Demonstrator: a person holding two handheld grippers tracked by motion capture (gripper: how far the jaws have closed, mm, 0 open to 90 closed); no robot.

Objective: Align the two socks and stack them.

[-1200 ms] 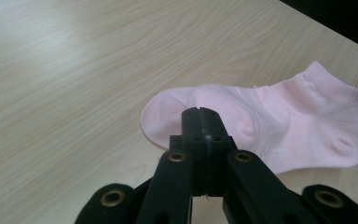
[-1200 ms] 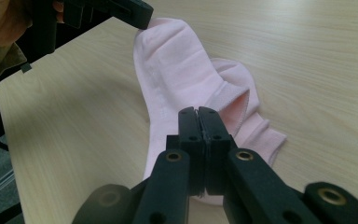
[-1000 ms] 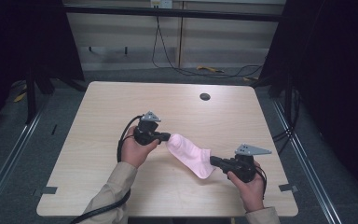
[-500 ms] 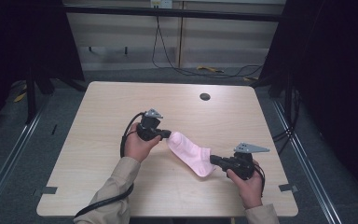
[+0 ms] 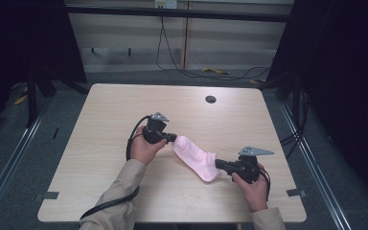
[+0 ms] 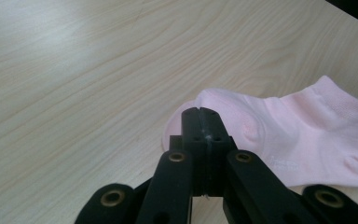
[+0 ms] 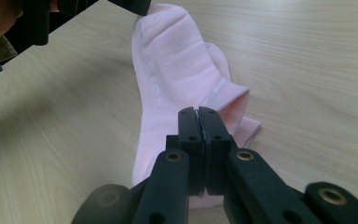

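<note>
The desk (image 5: 105,124) has a pale wood-grain top, smooth with a faint sheen where light falls on it. The pink sock (image 6: 303,130) is soft knitted cloth, matt, with a finer ribbed weave at its cuff and a slightly raised line of lettering. The left gripper (image 6: 199,122) and right gripper (image 7: 198,122) have jaws of matt black plastic, it seems, with brass-coloured metal rivets. The grey plates on top look like dull plastic, though too small to be sure.

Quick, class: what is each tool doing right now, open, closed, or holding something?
Left tool: closed, pinching one end of the pink sock.
Right tool: closed, pinching the sock's other end.
</note>
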